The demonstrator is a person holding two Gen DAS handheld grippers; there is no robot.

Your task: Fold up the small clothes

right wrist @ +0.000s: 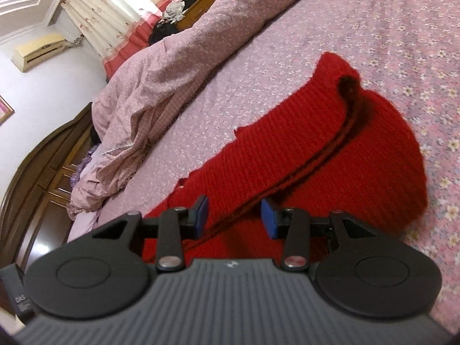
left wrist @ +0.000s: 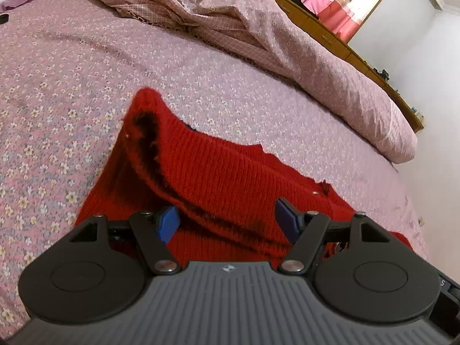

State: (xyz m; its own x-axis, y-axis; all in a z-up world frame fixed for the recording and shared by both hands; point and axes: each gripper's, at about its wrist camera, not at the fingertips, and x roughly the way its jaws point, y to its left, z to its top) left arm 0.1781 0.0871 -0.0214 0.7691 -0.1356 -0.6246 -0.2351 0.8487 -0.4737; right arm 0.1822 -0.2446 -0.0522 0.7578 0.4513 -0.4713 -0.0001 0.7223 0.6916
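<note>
1. The red ribbed knitted garment (left wrist: 218,172) lies on the bed, on the pink bed sheet with little flowers (left wrist: 57,92). It is already folded over once, and a dark line runs along the fold.

2. The left gripper (left wrist: 227,224) hangs just over the near part of the red knit. Its blue pads (left wrist: 168,222) stand wide apart. The cloth shows in the gap, but the pads do not look like they squeeze it.

3. The right gripper (right wrist: 234,215) is over the near edge too, close to the dark fold line. Its jaws are narrower, but there is a clear gap. It does not look like it holds anything.

4. I think the job now is to grab the near edge with both grippers, ready for the next fold.

5. To do it well, go down slowly until the pads sit on each side of the edge. Pinch all the layers, not just the top one.

6. Grab two spots well apart, so the edge stays straight.

7. Do not pinch the sheet under it.

8. Lift both sides together. Knit is soft and stretchy, so pull gently.

9. Keep away from the crumpled pink checked quilt (left wrist: 258,28) lying farther back.
</note>
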